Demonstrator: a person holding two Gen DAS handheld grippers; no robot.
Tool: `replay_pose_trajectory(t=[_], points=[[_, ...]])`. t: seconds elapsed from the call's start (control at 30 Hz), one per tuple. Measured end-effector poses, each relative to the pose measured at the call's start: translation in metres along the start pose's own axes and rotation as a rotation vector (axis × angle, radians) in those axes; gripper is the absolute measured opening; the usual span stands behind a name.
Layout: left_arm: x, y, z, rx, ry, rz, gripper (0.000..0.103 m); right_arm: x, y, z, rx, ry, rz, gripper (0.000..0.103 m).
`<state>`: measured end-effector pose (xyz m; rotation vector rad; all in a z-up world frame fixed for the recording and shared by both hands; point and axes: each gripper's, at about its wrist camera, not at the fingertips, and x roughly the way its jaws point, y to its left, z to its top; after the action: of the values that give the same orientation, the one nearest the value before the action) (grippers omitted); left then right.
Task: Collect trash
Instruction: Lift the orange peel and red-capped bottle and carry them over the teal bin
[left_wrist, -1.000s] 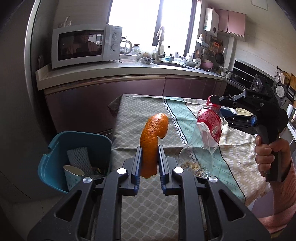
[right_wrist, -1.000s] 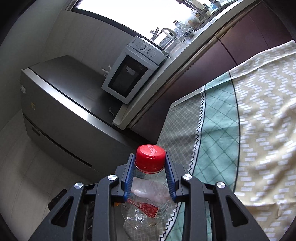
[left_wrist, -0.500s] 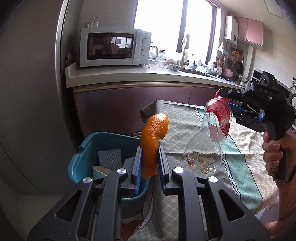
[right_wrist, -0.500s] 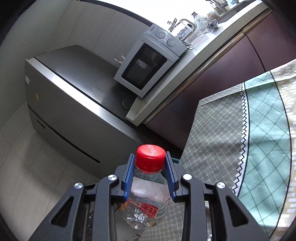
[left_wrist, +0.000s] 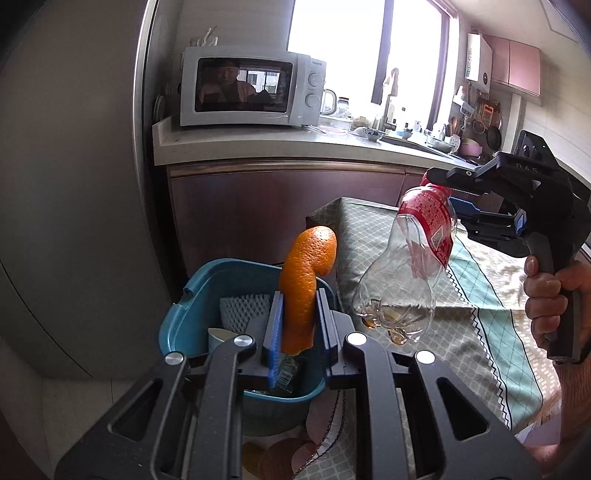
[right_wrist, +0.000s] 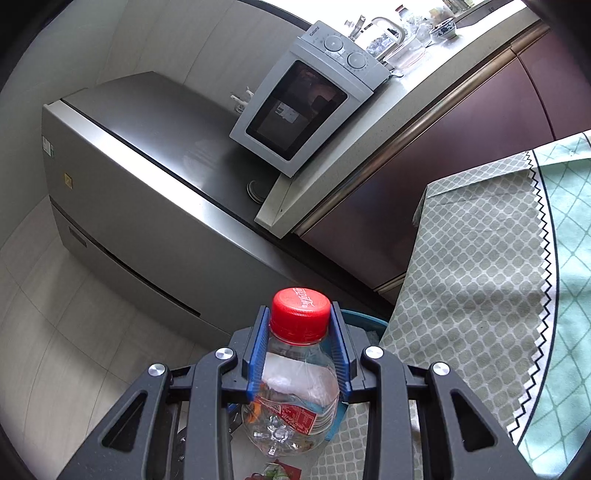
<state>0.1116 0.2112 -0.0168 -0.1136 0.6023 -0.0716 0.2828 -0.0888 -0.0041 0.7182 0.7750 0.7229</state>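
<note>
Dimpled orange peel pinched by left gripper; right gripper clamps clear plastic bottle.

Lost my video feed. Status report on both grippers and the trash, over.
Left gripper shut on orange peel, above the blue bin. Right gripper shut on plastic bottle at the neck, beside the bin. Nothing blocking the bin.

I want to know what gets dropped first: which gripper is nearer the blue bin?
Left. The left gripper holds the orange peel above the blue bin; the right gripper holds the plastic bottle over the table edge beside it.
</note>
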Motion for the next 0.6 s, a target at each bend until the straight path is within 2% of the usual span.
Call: replay_pose_trajectory(t=[0.6], points=[[0.01, 0.012, -0.003, -0.026, 0.02, 0.041, 0.017, 0.041, -0.004, 0.001, 0.02, 0.049, -0.016, 0.03]])
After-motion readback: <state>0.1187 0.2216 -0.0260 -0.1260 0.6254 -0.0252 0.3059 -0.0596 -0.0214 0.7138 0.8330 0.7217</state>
